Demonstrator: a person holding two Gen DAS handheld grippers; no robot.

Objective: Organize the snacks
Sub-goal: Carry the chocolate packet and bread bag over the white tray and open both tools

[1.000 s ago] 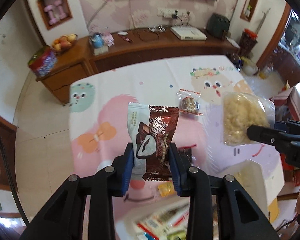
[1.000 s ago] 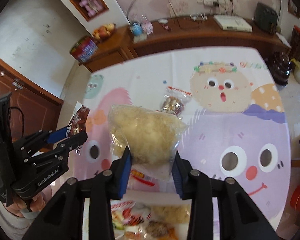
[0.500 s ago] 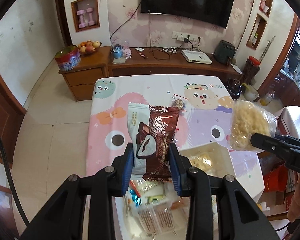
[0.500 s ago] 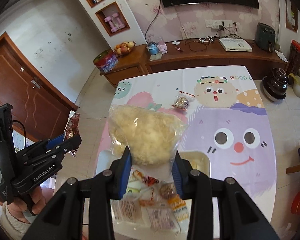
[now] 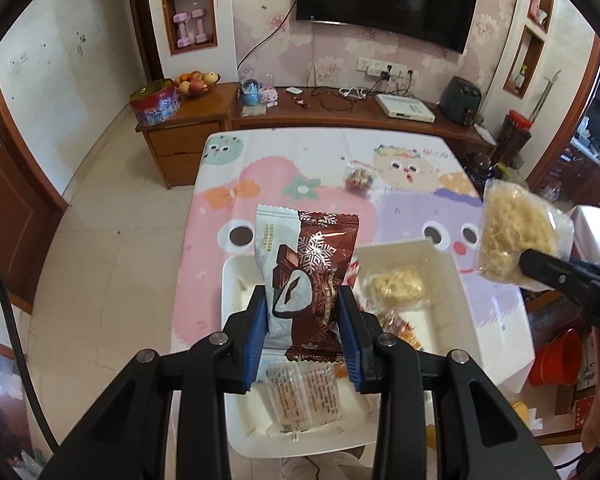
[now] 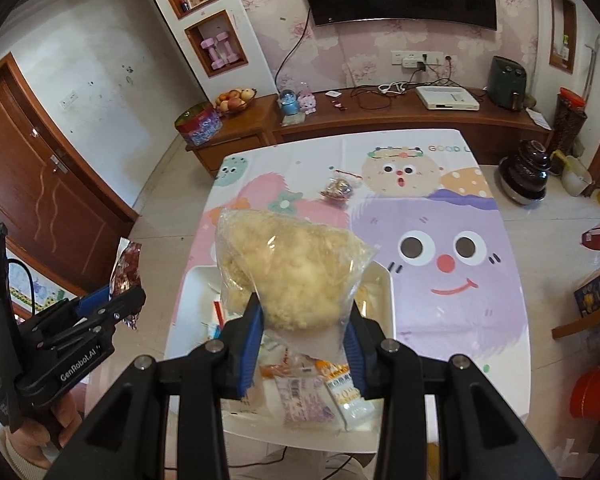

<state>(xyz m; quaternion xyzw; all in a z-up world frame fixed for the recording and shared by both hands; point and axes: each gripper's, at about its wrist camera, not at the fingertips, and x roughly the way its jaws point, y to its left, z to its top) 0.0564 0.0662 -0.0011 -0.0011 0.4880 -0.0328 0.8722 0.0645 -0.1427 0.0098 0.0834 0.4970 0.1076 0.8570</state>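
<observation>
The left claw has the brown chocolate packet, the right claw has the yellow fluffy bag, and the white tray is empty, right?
Not quite. The white tray is not empty: the left wrist view shows several snacks in it. The rest holds: left claw grips the chocolate packet, right claw the yellow fluffy bag.

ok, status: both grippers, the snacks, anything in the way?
Left gripper shut on chocolate snack packet. Right gripper shut on clear bag of yellow snack. Both above white tray. One small packet left on tablecloth; path clear.
</observation>
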